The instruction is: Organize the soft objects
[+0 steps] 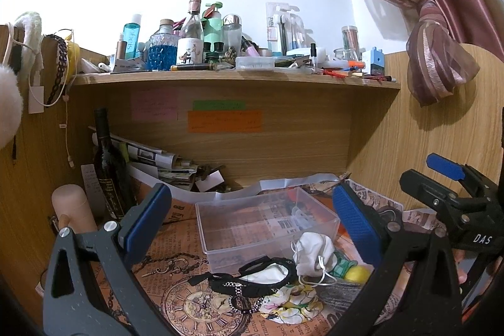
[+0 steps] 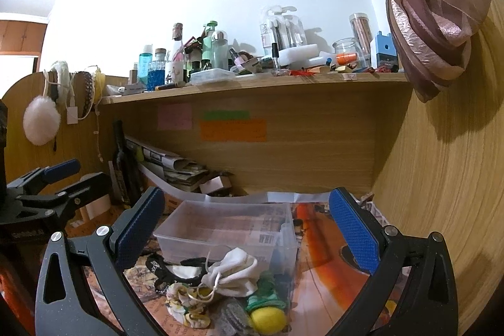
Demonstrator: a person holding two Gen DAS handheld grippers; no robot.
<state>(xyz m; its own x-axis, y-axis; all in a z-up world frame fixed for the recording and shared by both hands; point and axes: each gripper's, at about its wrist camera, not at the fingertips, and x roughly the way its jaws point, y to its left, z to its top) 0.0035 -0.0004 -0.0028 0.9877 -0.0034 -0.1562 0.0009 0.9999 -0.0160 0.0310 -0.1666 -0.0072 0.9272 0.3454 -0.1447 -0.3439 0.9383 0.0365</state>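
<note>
A clear plastic box [image 1: 261, 225] [image 2: 230, 228] stands empty on the printed desk cover. In front of it lies a pile of soft things: a crumpled white face mask [image 1: 313, 254] [image 2: 234, 271], a black lace band [image 1: 252, 279] [image 2: 167, 269], a floral scrunchie [image 1: 289, 303] [image 2: 186, 301], a green item [image 2: 266, 295] and a yellow ball [image 1: 357, 274] [image 2: 267, 318]. My left gripper [image 1: 252, 219] is open and empty, above the pile. My right gripper [image 2: 249, 228] is open and empty, above the box and pile; it also shows at the right of the left wrist view [image 1: 447, 178].
A wooden shelf [image 1: 233, 77] above holds many bottles and small items. A dark wine bottle [image 1: 108, 165], rolled papers [image 1: 157, 159] and a pink cylinder [image 1: 74, 210] stand at the back left. A tied curtain [image 1: 438, 52] hangs on the right panel.
</note>
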